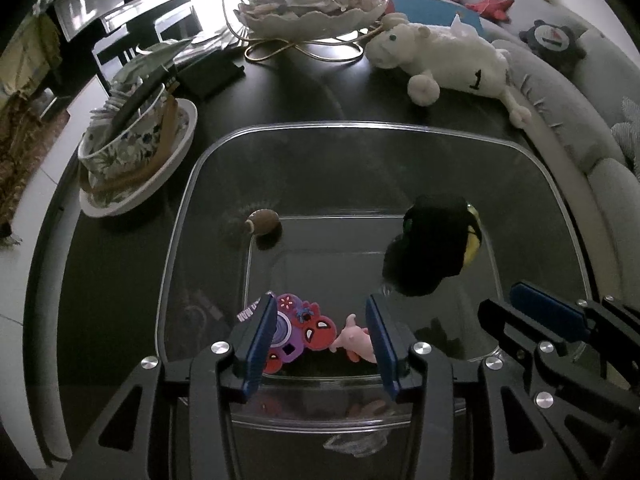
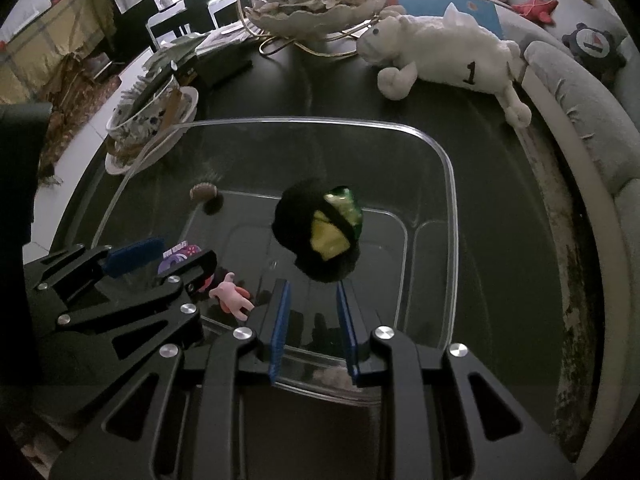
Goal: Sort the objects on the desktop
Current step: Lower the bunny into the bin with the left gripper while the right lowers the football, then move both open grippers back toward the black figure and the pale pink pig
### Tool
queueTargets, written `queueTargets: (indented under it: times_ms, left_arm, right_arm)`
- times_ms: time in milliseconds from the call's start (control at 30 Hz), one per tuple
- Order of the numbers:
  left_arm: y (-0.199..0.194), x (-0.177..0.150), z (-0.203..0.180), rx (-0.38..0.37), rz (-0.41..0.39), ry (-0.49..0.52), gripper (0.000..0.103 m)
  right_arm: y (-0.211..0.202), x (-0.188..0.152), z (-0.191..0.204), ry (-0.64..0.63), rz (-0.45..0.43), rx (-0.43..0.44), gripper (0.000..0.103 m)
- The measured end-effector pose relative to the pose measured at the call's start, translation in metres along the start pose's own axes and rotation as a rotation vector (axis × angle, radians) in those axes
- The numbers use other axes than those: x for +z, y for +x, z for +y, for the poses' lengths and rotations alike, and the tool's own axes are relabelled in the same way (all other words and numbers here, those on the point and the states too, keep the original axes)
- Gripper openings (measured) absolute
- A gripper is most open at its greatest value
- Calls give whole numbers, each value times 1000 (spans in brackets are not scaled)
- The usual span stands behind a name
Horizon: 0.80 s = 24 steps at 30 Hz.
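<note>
A clear plastic bin [image 1: 360, 125] stands on the dark table. On its floor lie a small brown football [image 1: 263, 222], a purple and red Spider-Man piece [image 1: 304, 328] and a pink figure [image 1: 354, 338]. My left gripper [image 1: 322, 312] hangs open just above those two, touching neither. My right gripper [image 2: 313, 286] is shut on the lower edge of a black and yellow plush toy [image 2: 320, 236], held over the bin's middle. The right wrist view also shows the left gripper [image 2: 168, 264] beside the pink figure [image 2: 234, 296].
A white plush sheep [image 1: 440, 56] lies on the table behind the bin. A floral bowl on a plate [image 1: 128, 148] stands to the left, and a shell-shaped dish on a gold wire stand [image 1: 312, 16] at the back. A grey sofa [image 1: 580, 112] curves along the right.
</note>
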<state>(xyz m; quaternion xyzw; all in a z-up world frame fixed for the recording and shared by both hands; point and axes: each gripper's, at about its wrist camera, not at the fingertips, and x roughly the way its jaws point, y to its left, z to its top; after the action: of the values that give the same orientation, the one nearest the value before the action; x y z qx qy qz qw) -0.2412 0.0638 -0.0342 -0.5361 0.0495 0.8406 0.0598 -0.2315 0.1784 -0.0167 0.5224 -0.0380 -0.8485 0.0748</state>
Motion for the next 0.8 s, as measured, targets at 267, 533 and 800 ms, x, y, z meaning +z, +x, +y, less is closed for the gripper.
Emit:
queueTargets:
  times_ms: [267, 533, 800]
  left_arm:
    - [-10, -21, -7, -10, 0, -6, 45]
    - [-18, -34, -3, -34, -16, -24, 45]
    - [-52, -54, -3, 35, -123, -31, 45]
  right_arm:
    - [-10, -19, -3, 1, 7, 8, 22]
    - [-16, -31, -1, 4, -9, 12, 23]
    - [-38, -45, 10, -21, -87, -20, 29]
